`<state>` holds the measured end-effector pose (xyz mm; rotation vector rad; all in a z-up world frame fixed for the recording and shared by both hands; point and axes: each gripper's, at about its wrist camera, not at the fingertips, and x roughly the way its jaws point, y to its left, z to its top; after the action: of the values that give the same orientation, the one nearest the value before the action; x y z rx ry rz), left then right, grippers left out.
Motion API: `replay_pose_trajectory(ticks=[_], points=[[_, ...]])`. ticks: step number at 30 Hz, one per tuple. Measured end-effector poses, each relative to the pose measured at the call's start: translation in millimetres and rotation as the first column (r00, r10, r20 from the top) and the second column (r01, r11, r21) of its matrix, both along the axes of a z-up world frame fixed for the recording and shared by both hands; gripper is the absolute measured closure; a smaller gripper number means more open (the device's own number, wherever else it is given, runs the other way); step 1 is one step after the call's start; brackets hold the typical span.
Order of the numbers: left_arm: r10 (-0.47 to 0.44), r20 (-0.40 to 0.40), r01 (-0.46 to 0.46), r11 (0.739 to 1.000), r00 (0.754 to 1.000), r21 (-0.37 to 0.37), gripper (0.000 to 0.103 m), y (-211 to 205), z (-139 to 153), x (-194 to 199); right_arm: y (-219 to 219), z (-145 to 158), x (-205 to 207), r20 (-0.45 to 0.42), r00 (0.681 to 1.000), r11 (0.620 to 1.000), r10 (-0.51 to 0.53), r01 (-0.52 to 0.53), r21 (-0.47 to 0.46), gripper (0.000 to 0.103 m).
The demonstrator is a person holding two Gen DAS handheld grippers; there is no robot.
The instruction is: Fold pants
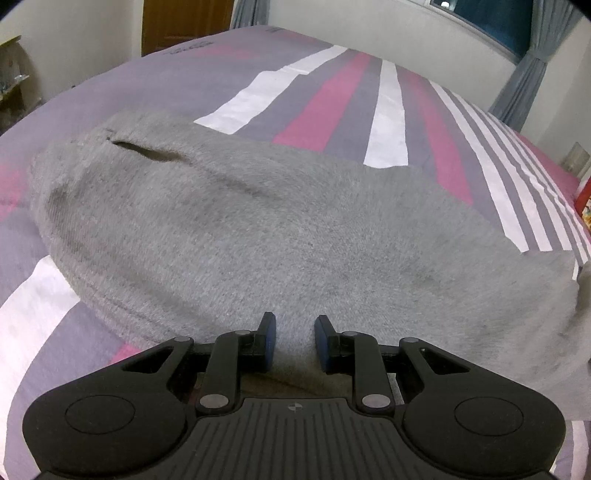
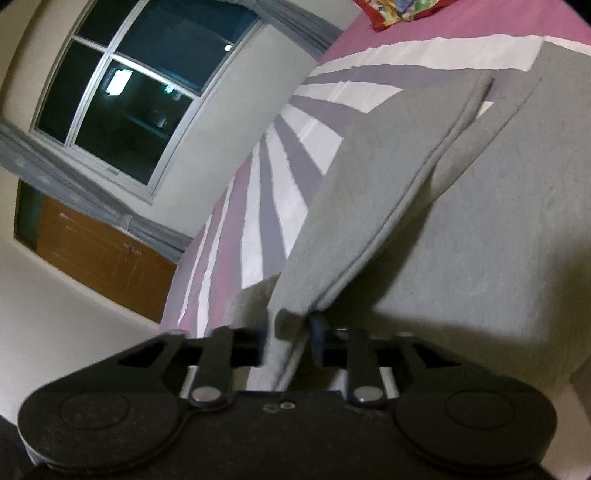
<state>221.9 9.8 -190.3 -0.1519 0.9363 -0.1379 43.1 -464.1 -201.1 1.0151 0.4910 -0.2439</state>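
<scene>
Grey sweatpants [image 1: 258, 221] lie across a striped bed, a dark pocket slit [image 1: 144, 149] at the upper left. My left gripper [image 1: 294, 341] is open, its blue-padded fingers just above the near edge of the cloth, holding nothing. In the right wrist view my right gripper [image 2: 295, 332] is shut on the pants' leg end [image 2: 369, 192] and holds it lifted above the rest of the grey cloth [image 2: 498, 240], which lies flat on the bed. The camera is tilted.
The bedspread [image 1: 351, 96] has pink, white and purple stripes. A red printed bag [image 2: 399, 11] lies near the bed's edge. A window [image 2: 122, 96] with grey curtains and a brown door [image 1: 184, 22] stand behind the bed.
</scene>
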Motion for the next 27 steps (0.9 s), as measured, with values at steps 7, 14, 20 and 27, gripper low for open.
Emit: replay_pose_trajectory(ticks=[7,14,20,27], points=[[0.002,0.000,-0.002,1.000,1.000,0.003,0.079,1,0,0,-25,-10,3,-0.027,0.997,0.998,-0.068,0.068,0.012,0.086],[-0.015,0.013,0.015,0.999,1.000,0.029,0.079,-3,1,-2,5,64,-22,0.036,0.999,0.951,0.008,0.003,-0.308,0.098],[-0.035,0.023,0.034,0.999,0.999,0.042,0.079,-2,2,-4,28,41,-48,-0.143,0.987,0.906,0.072,-0.125,-0.404,0.098],[-0.042,0.041,0.039,0.995,0.998,0.090,0.079,-11,7,-8,9,4,-38,-0.290,0.956,0.921,0.050,-0.156,-0.356,0.087]])
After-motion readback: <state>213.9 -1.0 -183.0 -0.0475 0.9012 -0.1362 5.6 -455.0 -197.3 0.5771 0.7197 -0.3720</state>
